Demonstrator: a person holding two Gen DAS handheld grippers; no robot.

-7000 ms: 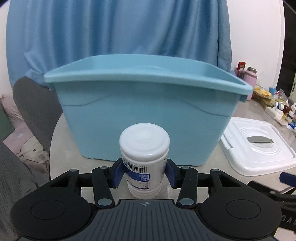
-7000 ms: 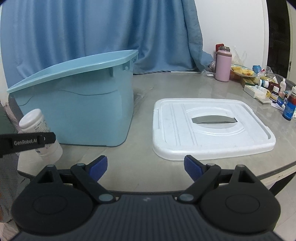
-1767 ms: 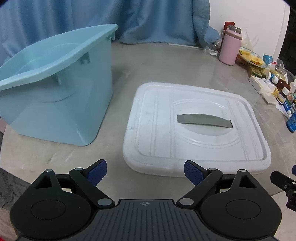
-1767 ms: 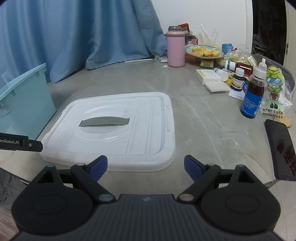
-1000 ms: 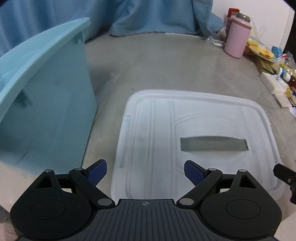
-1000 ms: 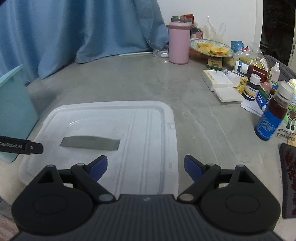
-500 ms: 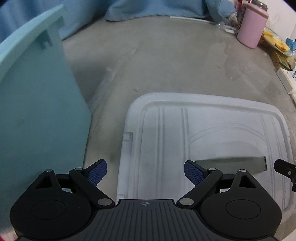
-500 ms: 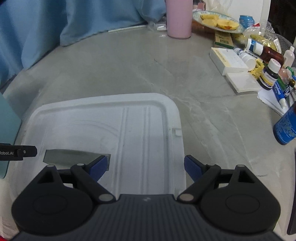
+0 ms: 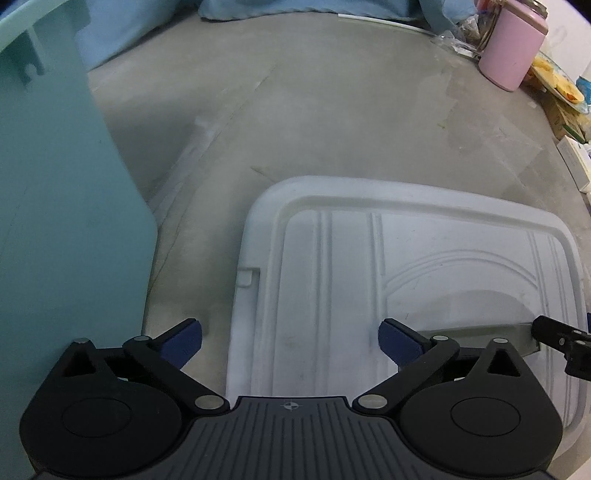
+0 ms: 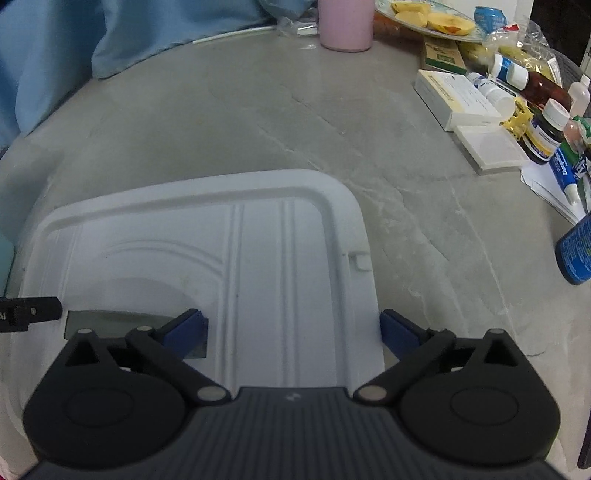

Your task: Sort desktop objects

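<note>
A white plastic bin lid (image 9: 424,266) lies flat on the grey table; it also shows in the right wrist view (image 10: 258,251). Its grey handle slot (image 9: 476,332) is near the lid's middle. My left gripper (image 9: 290,341) is open and empty, its jaws astride the lid's left edge. My right gripper (image 10: 293,332) is open and empty, its jaws astride the lid's right edge. The light blue bin (image 9: 55,206) stands to the left of the lid. What is inside the bin is hidden.
A pink flask (image 10: 345,24) stands at the back of the table. On the right are medicine boxes (image 10: 456,98), several small bottles (image 10: 546,131), a blue bottle (image 10: 576,251) and a plate of fruit (image 10: 430,18). A blue curtain (image 10: 92,33) hangs behind.
Both grippers have moved forward and down over the white lid, each to one side edge. The white pill bottle the left gripper held 7 s ago is no longer in view.
</note>
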